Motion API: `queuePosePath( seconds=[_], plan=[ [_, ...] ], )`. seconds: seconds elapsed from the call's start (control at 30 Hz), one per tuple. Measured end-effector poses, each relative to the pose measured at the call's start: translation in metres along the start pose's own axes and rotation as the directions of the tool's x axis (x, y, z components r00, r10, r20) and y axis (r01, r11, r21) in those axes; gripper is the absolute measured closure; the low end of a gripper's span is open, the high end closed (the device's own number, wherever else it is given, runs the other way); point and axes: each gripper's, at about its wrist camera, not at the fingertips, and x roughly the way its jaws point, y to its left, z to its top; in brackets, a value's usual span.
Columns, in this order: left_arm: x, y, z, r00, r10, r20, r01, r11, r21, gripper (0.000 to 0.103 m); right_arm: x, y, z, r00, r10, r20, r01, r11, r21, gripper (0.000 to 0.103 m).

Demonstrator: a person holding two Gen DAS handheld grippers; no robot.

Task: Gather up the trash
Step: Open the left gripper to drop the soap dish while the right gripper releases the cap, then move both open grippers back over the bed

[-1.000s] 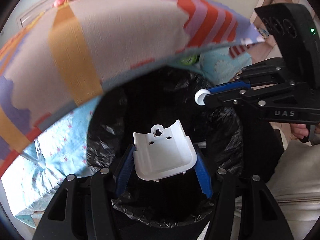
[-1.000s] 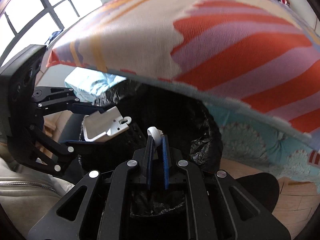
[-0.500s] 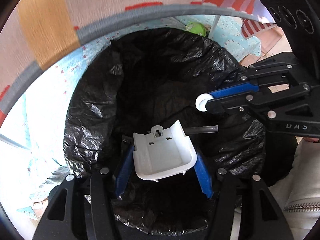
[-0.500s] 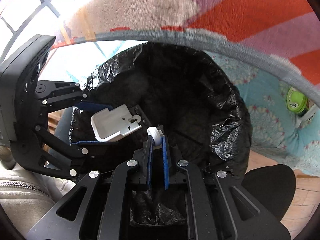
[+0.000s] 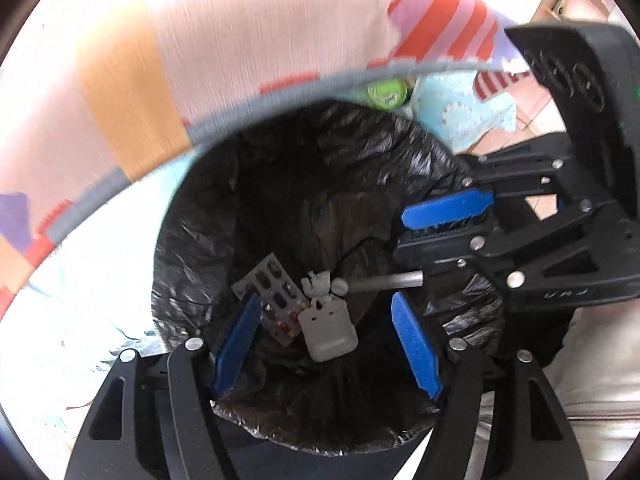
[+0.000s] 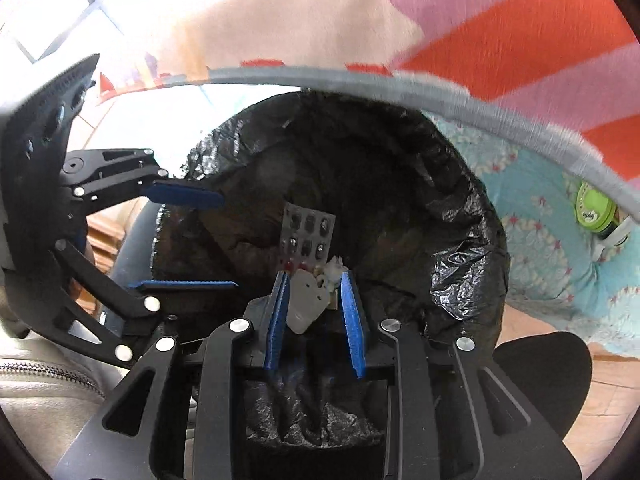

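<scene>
Hovering over a bin lined with a crinkled black plastic bag (image 5: 404, 152), both tools point steeply down into it. The left tool (image 5: 328, 344) has its blue-padded jaws spread and still widening, with nothing pinched between them. The right tool (image 6: 316, 312) is also parting its jaws and grips nothing. Down at the bottom of the bag lie a white moulded plastic holder (image 5: 329, 330), a silver foil pill blister strip (image 5: 274, 292) just left of it, and a crumpled white paper scrap (image 5: 318, 282) touching the holder's far end. A striped orange, red and lilac cloth (image 5: 160, 60) overhangs the bin's far rim.
</scene>
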Motion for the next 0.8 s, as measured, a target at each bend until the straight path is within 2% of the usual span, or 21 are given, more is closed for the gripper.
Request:
queuePosePath(
  seconds=[0.27,0.4,0.63,0.8],
  plan=[
    [-0.057,-0.001,0.011,0.991,0.009,0.132,-0.011,1.0,0.017,0.037,-0.041,-0.007,0.011,0.997,-0.006,0.075,0.006,1.0,0.008,0.076],
    [-0.085,0.001,0.016,0.976,0.023,0.215,-0.031,0.999,0.03,0.037,-0.063,-0.007,0.015,0.992,-0.004,0.128,0.002,1.0,0.015,0.076],
    [-0.116,0.01,0.032,0.955,0.05,0.292,-0.06,0.998,0.023,0.037,-0.102,-0.009,0.027,0.974,-0.015,0.225,0.013,1.0,0.013,0.076],
    [-0.137,0.021,0.045,0.932,0.057,0.359,-0.068,0.998,0.018,0.037,-0.117,-0.015,0.036,0.966,-0.046,0.254,0.041,0.999,0.026,0.076]
  ],
)
